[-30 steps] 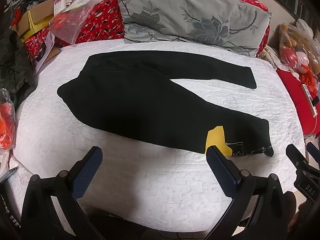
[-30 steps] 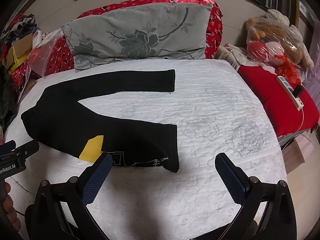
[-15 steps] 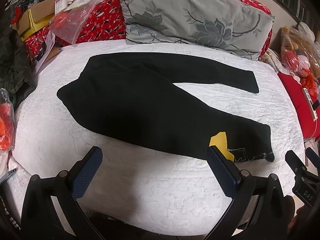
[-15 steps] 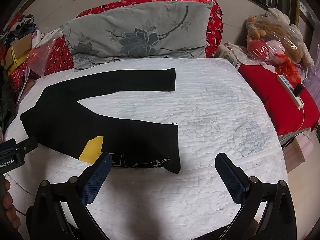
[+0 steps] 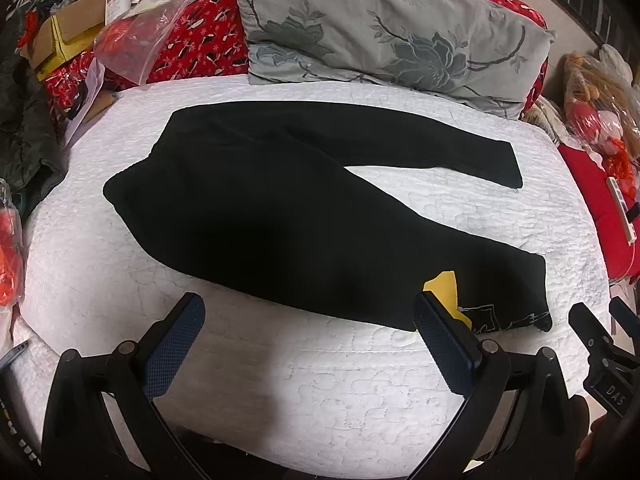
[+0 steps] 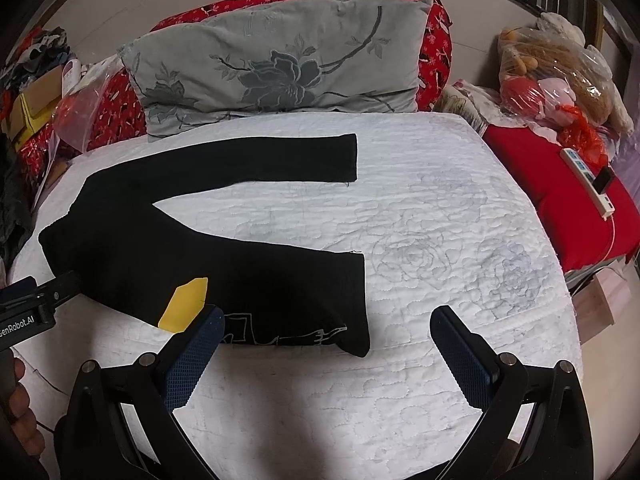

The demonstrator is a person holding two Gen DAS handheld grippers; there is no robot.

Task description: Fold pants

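Black pants [image 5: 280, 216] lie flat on the white quilted bed [image 5: 320, 380], legs spread in a V toward the right, waist at the left. The near leg has a yellow patch [image 5: 442, 292] and white print by its cuff. In the right wrist view the pants [image 6: 224, 272] fill the left half, the near cuff [image 6: 352, 320] just ahead. My left gripper [image 5: 308, 324] is open and empty over the bed's front edge, below the near leg. My right gripper [image 6: 324, 336] is open and empty, its left finger [image 6: 196, 356] at the near leg's hem.
A grey floral pillow [image 5: 392, 32] leans on red bedding at the head. Bags and boxes [image 5: 68, 36] crowd the left side. A red cushion with a power strip [image 6: 588, 176] and bagged toys [image 6: 560, 68] sit to the right.
Both grippers have crept slightly forward toward the pants, which sit a little closer in both views. The pants have not moved.
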